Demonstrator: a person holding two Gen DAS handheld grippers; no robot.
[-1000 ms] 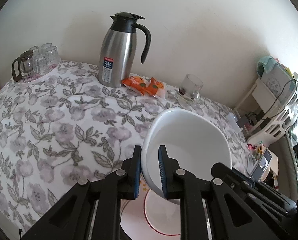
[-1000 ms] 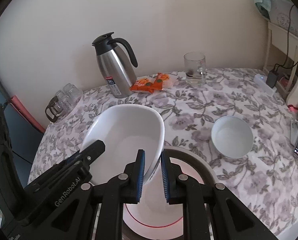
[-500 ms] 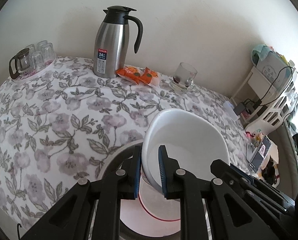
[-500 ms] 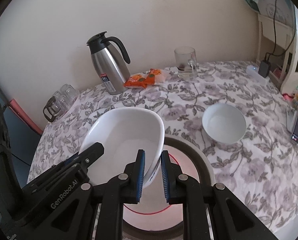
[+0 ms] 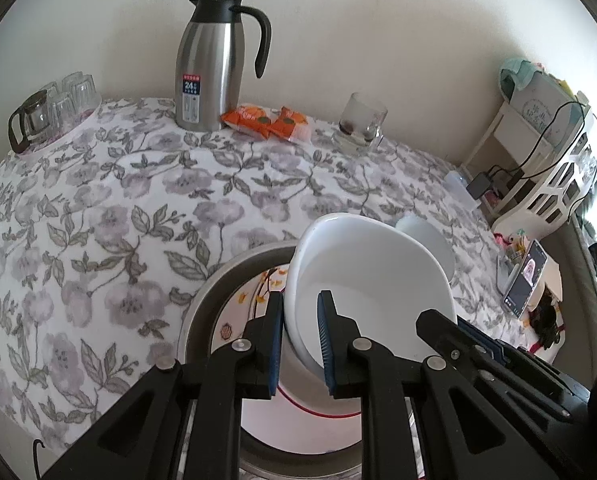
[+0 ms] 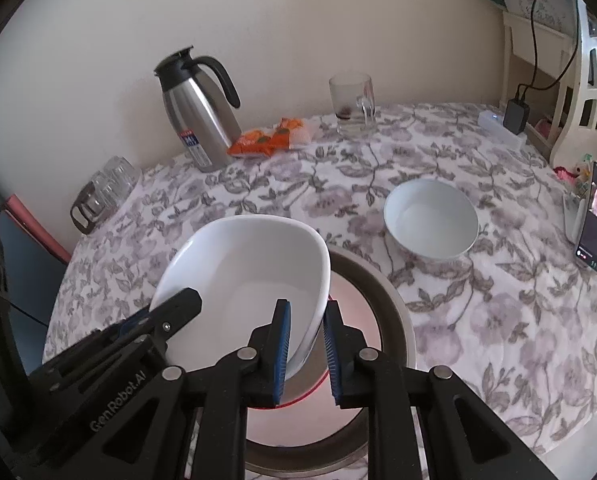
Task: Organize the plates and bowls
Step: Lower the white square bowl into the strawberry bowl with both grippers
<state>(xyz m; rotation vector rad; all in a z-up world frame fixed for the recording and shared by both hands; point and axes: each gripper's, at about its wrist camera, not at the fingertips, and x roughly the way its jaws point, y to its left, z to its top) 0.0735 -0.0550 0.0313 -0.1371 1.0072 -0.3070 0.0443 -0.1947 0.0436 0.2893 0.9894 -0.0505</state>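
Though pinched at opposite rims by left gripper (image 5: 300, 344) and right gripper (image 6: 306, 354), probably handling as stiff, slick, breakable: bowl (image 6: 242, 276) hovering over plate (image 6: 298, 416).

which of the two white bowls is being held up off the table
The larger white bowl, pinched on opposite rims by the left gripper and right gripper. The smaller round bowl sits alone on the tablecloth.

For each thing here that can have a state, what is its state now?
Big bowl: held tilted above the plate, one gripper on each side of its rim.
Left gripper: shut on the big bowl.
Right gripper: shut on the big bowl.
Small bowl: upright, empty.
Plate: flat on the table.
Mug: upright, almost empty.
Jug: upright, lid closed.
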